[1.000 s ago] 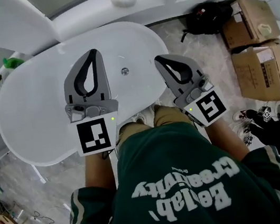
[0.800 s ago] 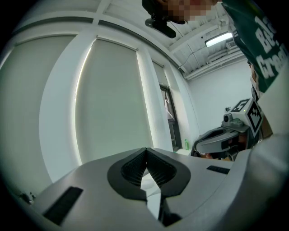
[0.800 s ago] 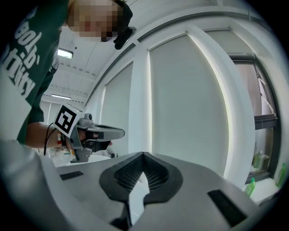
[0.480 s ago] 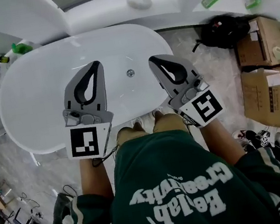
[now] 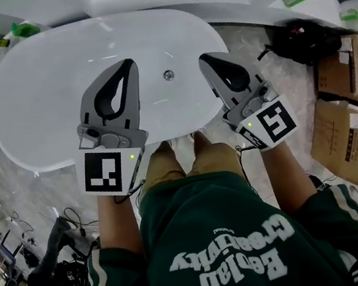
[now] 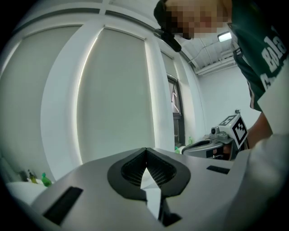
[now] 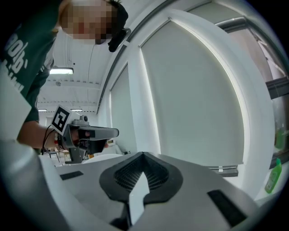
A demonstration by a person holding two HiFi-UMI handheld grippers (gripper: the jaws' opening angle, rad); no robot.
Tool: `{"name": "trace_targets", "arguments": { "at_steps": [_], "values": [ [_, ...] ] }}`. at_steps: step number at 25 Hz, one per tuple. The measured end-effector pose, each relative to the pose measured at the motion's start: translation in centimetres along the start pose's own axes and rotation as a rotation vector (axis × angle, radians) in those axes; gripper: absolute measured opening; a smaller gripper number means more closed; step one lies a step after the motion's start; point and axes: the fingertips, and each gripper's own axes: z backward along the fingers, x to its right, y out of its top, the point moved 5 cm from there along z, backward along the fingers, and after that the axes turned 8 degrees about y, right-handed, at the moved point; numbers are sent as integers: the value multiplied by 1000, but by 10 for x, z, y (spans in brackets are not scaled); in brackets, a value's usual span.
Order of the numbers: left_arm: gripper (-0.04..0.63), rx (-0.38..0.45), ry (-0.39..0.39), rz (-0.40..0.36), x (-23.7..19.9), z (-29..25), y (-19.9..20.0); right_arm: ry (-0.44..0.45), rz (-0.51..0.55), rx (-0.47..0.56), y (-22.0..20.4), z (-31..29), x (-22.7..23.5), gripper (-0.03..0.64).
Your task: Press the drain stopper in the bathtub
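In the head view, a white bathtub (image 5: pixel 44 115) is seen from above, with the drain stopper (image 5: pixel 168 75) set in its floor toward the tub's right end. The left gripper (image 5: pixel 128 63) and the right gripper (image 5: pixel 204 59) are held over the tub's near side, one on either side of the stopper and apart from it. The stopper is too small for its position, up or down, to be told. Cardboard boxes (image 5: pixel 355 94) are stacked right of the tub.

In the left gripper view, the jaws are pressed together with nothing between them.

In the right gripper view, the jaws are likewise pressed together and empty.
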Motion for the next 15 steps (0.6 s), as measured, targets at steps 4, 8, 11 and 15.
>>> {"name": "trace_targets", "arguments": {
  "at_steps": [4, 8, 11, 15],
  "values": [
    [6, -34, 50, 37, -15, -4, -45, 18, -20, -37, -32, -19, 2, 11],
    [6, -92, 54, -17, -25, -4, -96, 40, -31, -74, -69, -42, -1, 11],
    [8, -131, 18, 24, -28, -9, -139, 36, -51, -126, -114, -58, -1, 11],
    [6, -127, -20, 62, -32, -24, -198, 66, -48, -251, -193, -84, -3, 11]
  ]
}}
